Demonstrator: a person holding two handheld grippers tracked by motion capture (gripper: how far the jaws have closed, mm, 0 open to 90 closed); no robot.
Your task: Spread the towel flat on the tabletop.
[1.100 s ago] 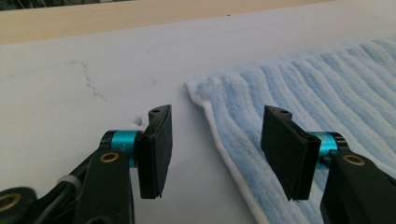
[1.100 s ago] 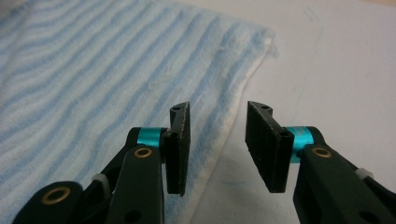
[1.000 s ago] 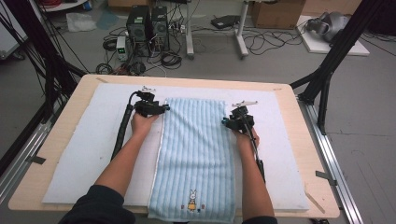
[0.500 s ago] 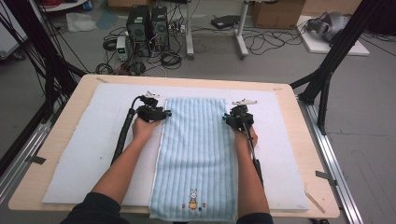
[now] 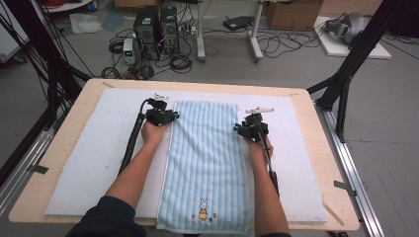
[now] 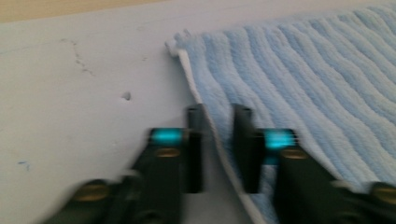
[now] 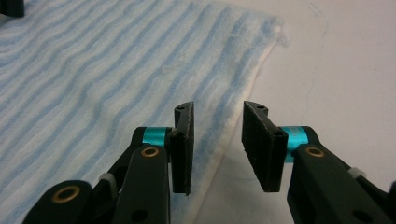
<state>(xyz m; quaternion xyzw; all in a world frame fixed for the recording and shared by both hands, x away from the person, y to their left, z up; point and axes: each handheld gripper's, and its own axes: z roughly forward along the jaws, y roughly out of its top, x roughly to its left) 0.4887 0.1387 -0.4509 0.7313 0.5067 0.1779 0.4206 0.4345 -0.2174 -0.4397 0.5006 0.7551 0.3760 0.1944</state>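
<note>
Blue striped towel (image 5: 207, 163) lies mid-frame; left tongs (image 6: 218, 149), just reopening, and right tongs (image 7: 217, 144) straddle its side edges, gapped, unclamped.

Towel (image 5: 207, 158): ribbed pale-blue terry cloth, soft and matt; underlay mat (image 5: 84, 168): white, matt, lightly scuffed; surface (image 5: 316, 123): smooth light wood; left claw (image 6: 219, 149) pads: matt black.

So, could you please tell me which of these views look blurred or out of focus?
Left gripper view: smeared, the left gripper and light-blue towel soft. Right gripper view: right gripper sharp. High view: evenly lit, fairly sharp.
</note>
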